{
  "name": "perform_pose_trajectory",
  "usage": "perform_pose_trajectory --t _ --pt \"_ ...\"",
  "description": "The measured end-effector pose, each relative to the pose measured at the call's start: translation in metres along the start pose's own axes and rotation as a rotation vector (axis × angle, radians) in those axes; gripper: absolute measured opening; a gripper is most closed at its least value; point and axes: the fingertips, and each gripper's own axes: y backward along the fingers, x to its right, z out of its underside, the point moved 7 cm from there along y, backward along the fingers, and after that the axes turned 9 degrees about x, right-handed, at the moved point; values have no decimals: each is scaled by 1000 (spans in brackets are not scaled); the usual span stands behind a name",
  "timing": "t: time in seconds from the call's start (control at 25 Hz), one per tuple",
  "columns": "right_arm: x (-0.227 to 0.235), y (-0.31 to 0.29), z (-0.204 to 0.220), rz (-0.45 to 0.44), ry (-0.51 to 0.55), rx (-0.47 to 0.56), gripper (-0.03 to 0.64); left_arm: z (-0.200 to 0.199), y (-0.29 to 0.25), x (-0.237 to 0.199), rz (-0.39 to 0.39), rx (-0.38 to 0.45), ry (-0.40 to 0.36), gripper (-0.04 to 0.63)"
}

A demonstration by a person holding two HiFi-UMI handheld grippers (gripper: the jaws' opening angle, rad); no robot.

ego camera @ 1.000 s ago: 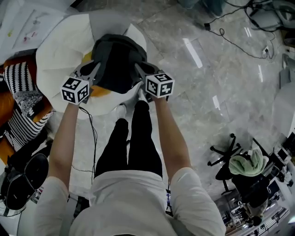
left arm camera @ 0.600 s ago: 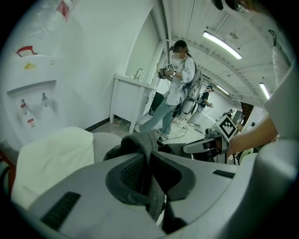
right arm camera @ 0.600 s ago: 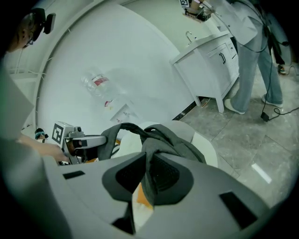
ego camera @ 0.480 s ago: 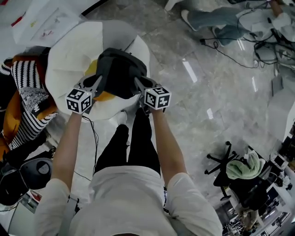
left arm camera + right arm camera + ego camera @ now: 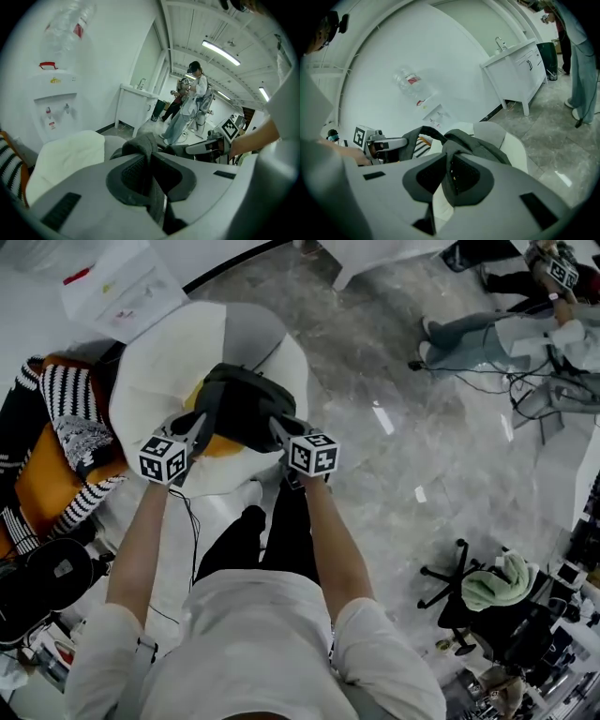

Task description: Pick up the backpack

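The dark grey backpack [image 5: 246, 405] hangs above a white soft seat [image 5: 164, 362], held up from both sides. My left gripper [image 5: 200, 425] is shut on a dark strap of the backpack [image 5: 140, 146], pinched between the jaws of the left gripper [image 5: 152, 185]. My right gripper [image 5: 277, 427] is shut on grey fabric of the backpack [image 5: 474, 142], caught between the jaws of the right gripper [image 5: 449, 182]. Each gripper shows in the other's view, the right gripper [image 5: 220, 140] and the left gripper [image 5: 377, 143]. A yellow patch [image 5: 214, 442] shows under the bag.
Striped and orange cushions [image 5: 66, 432] lie left of the seat. A water dispenser [image 5: 51, 110] stands against the wall and a white sink cabinet [image 5: 520, 61] is further along. People [image 5: 497, 329] and cables are at the far right; an office chair with a green cloth [image 5: 497, 579] is at lower right.
Both grippers have risen with the backpack, and it now hangs higher over the white seat. The jaws keep the same hold on it.
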Motion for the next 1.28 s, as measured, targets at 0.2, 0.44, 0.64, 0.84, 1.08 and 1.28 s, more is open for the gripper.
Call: perform_pose_trajectory --t 0.2,0.44,0.64,0.84,1.08,1.28 --pt "-28 11 3 -6 11 -4 44 -8 30 4 4 38 4 32" --pt "-57 27 -4 2 27 23 41 -25 59 13 19 79 -7 34" --pt "-70 60 -17 -9 30 58 41 -36 74 37 45 117 7 32" --pt "-75 96 -39 -28 50 112 41 -56 81 69 80 167 -2 34" --pt "-87 136 -72 -78 90 171 41 -94 93 107 93 243 -37 34" --pt "-102 175 -87 -105 100 201 40 -116 109 143 108 294 -50 34"
